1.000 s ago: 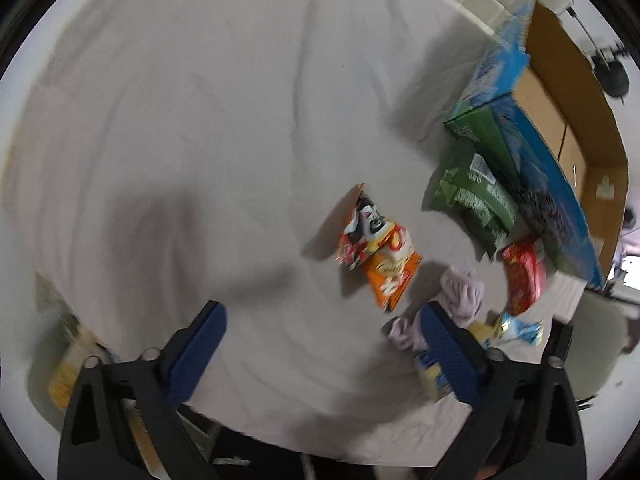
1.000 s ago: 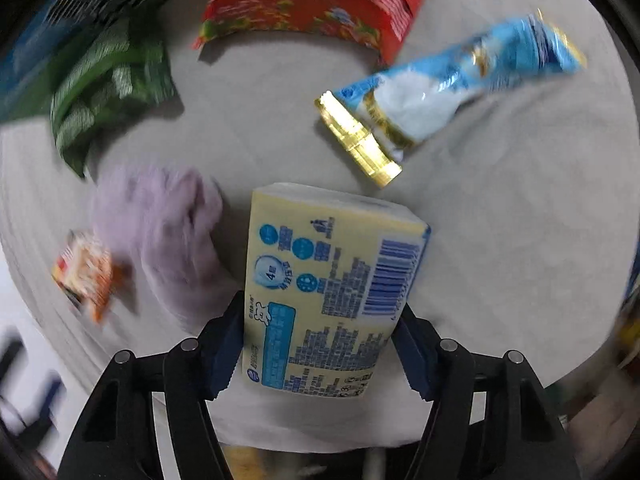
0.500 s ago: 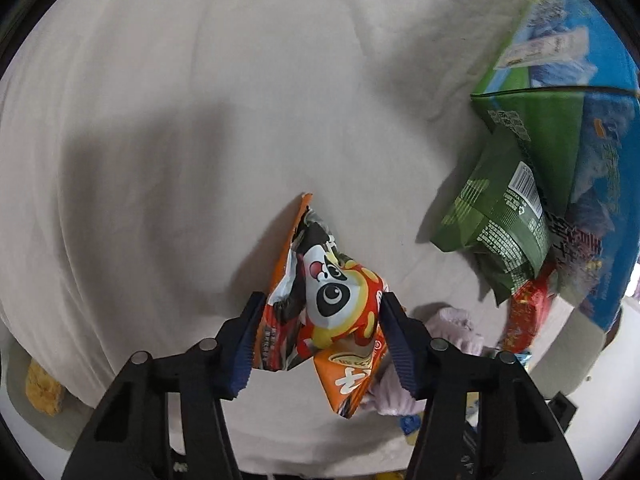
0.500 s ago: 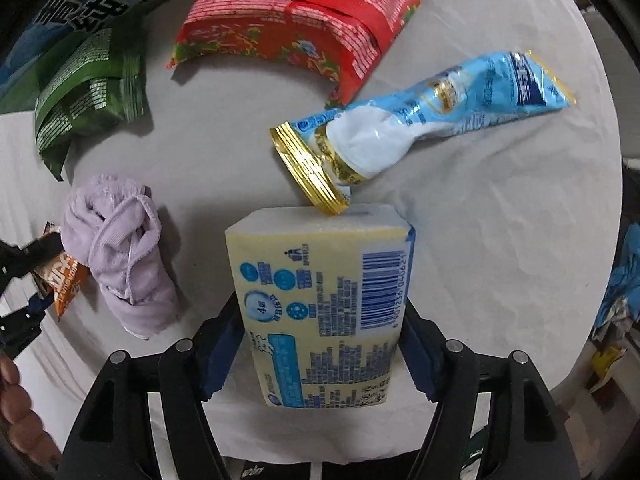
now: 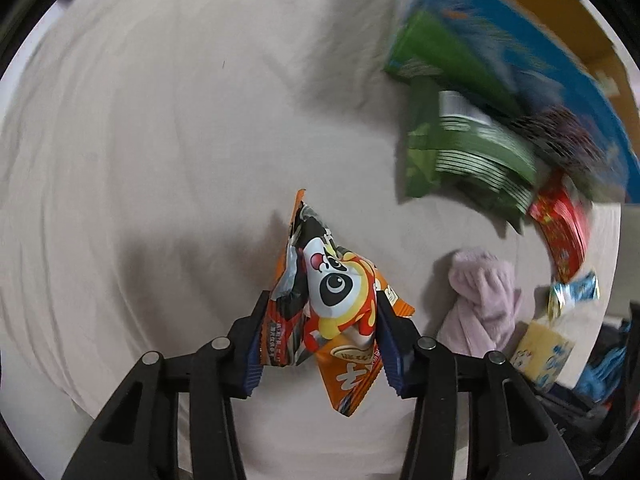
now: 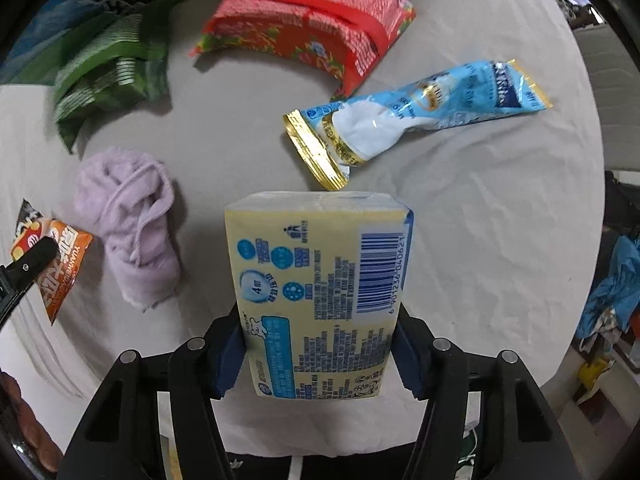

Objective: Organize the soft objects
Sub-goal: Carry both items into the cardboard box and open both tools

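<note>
My left gripper (image 5: 320,344) is shut on two snack bags, a panda-print bag (image 5: 332,284) and an orange bag (image 5: 352,372), and holds them above the white cloth. These bags also show at the left edge of the right wrist view (image 6: 56,268). My right gripper (image 6: 320,356) is shut on a yellow tissue pack (image 6: 320,280), which also shows in the left wrist view (image 5: 540,348). A crumpled lilac cloth (image 6: 132,216) lies between the two grippers; it shows in the left wrist view too (image 5: 484,292).
A green bag (image 6: 108,80), a red pack (image 6: 312,28) and a blue-and-gold pouch (image 6: 408,116) lie on the cloth-covered table (image 6: 480,220). An open cardboard box with blue print (image 5: 540,32) stands at the far right. Clutter lies beyond the table's right edge (image 6: 612,280).
My left gripper moved in on the snack bags, shut on them and lifted them. My right gripper kept hold of the tissue pack and shifted slightly.
</note>
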Tool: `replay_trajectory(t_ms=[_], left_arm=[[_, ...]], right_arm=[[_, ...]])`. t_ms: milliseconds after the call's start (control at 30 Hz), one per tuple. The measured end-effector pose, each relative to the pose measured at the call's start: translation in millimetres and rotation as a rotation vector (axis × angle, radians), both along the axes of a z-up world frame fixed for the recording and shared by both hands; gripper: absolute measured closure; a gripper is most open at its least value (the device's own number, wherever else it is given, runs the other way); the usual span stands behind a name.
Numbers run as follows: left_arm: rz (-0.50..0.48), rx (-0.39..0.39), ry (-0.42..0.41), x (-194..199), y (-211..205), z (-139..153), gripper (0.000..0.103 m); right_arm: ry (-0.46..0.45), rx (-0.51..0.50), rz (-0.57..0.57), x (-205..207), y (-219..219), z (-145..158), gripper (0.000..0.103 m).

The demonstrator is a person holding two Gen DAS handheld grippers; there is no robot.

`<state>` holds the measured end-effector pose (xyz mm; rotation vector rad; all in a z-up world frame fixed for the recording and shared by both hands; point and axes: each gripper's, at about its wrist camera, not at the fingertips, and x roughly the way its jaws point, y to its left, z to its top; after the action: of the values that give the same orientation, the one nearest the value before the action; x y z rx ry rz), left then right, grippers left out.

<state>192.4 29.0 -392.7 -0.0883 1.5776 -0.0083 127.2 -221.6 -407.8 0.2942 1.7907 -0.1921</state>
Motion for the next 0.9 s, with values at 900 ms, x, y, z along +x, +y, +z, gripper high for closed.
replay_trajectory(t_ms=[900], left_arm=[[-0.252,-0.095,-0.402,46,-110,231,0.059]], right_arm=[[-0.474,0.024,0.167,93,-48,213,0.039]])
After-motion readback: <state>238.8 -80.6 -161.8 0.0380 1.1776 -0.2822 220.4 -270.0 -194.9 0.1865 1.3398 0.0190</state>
